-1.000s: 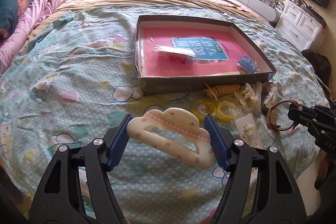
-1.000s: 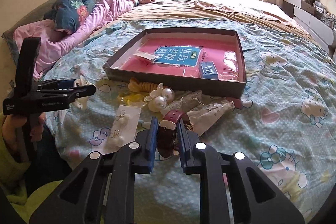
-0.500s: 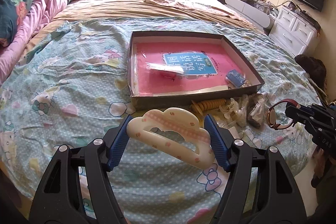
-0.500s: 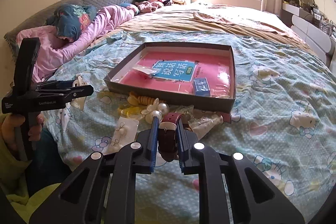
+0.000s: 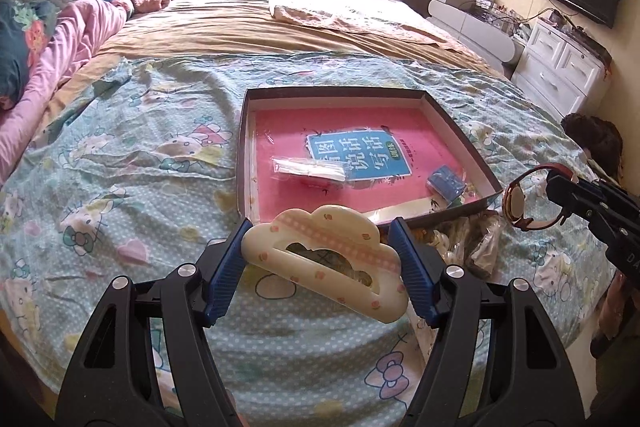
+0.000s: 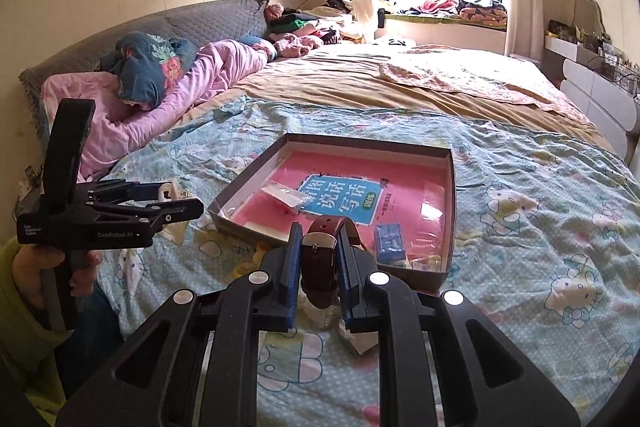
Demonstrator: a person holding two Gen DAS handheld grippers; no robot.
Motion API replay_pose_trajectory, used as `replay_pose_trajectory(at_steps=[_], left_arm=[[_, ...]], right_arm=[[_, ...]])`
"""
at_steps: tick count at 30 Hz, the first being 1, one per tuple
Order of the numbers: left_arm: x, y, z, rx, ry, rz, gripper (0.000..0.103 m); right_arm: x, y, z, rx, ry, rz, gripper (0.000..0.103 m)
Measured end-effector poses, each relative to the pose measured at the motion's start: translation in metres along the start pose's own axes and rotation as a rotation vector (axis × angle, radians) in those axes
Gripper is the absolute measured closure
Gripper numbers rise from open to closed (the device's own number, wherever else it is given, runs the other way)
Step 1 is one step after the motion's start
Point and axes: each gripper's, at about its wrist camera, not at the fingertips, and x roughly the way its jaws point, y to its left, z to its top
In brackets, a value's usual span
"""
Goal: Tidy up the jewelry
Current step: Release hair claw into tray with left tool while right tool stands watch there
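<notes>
My left gripper [image 5: 324,267] is shut on a cream, cloud-shaped hair clip [image 5: 348,239], held crosswise between the blue pads above the bedspread, just in front of the box. The shallow dark box [image 5: 332,91] has a pink book as its floor and holds a clear packet [image 5: 308,167] and a small blue item [image 5: 446,183]. My right gripper [image 6: 318,259] is shut on a watch with a maroon strap [image 6: 320,255], lifted off the bed near the box's front edge [image 6: 360,141]. In the left wrist view the watch [image 5: 520,197] hangs at the right gripper's tip [image 5: 560,187].
More loose jewelry and plastic packets [image 5: 460,243] lie on the bedspread in front of the box, partly hidden by the clip. A pink quilt [image 6: 208,79] lies at the bed's left side. White drawers [image 5: 560,75] stand to the right. A hand [image 6: 36,267] holds the left gripper.
Both grippers have risen, each still holding its item. The watch came up off the bed, and the box and the jewelry pile now sit lower and farther below them.
</notes>
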Motion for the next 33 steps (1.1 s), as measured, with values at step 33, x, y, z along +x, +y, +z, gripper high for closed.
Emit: replay_pose_trajectory(at_steps=[33], left_arm=[[0.094,-0.032,0.033,0.017,0.096,-0.019,0.041]], right_arm=[[0.071,-0.084,0.023,0.09,0.02,-0.159,0.088]])
